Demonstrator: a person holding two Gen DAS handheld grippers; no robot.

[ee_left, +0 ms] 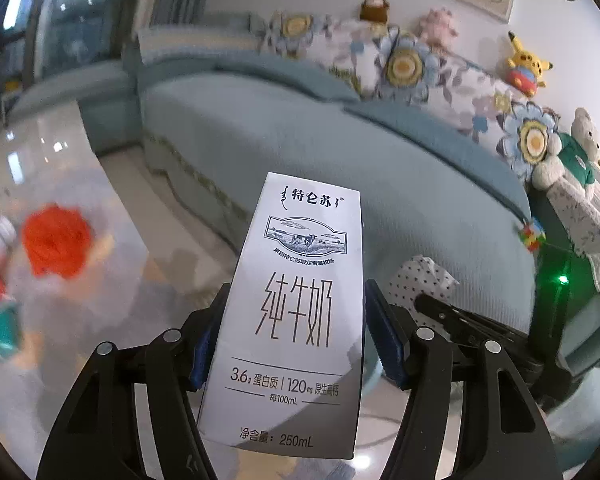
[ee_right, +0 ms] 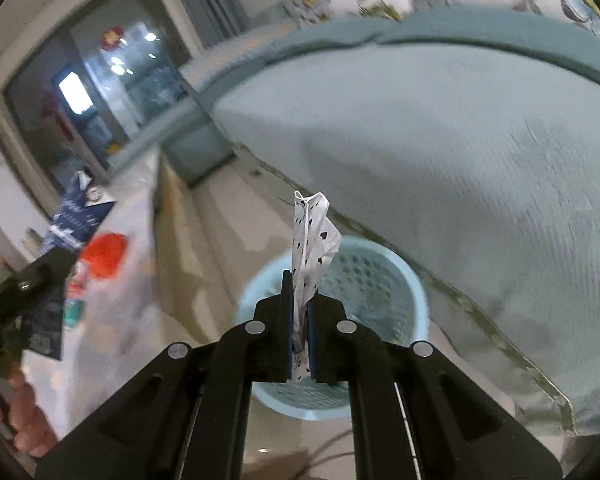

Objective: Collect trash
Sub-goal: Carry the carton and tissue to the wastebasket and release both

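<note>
A white 250 mL milk carton [ee_left: 296, 312] with black print stands upright between the blue pads of my left gripper [ee_left: 296, 292], which is shut on its sides. In the right wrist view the same carton [ee_right: 74, 216] shows its dark blue side at the far left. My right gripper [ee_right: 300, 280] is shut on a crumpled white paper with black hearts [ee_right: 314, 236], which sticks up past the fingertips. A light blue perforated basket [ee_right: 384, 280] sits on the floor directly below that gripper. The paper [ee_left: 414, 280] and right gripper [ee_left: 456, 320] also appear right of the carton.
A glossy pale table [ee_left: 60, 360] at the left carries a red crumpled item [ee_left: 56, 240], a small bottle and a teal carton [ee_left: 4, 328]. A long blue sofa [ee_left: 340, 152] with flowered cushions and soft toys fills the back and right. A hand [ee_right: 24, 420] shows at lower left.
</note>
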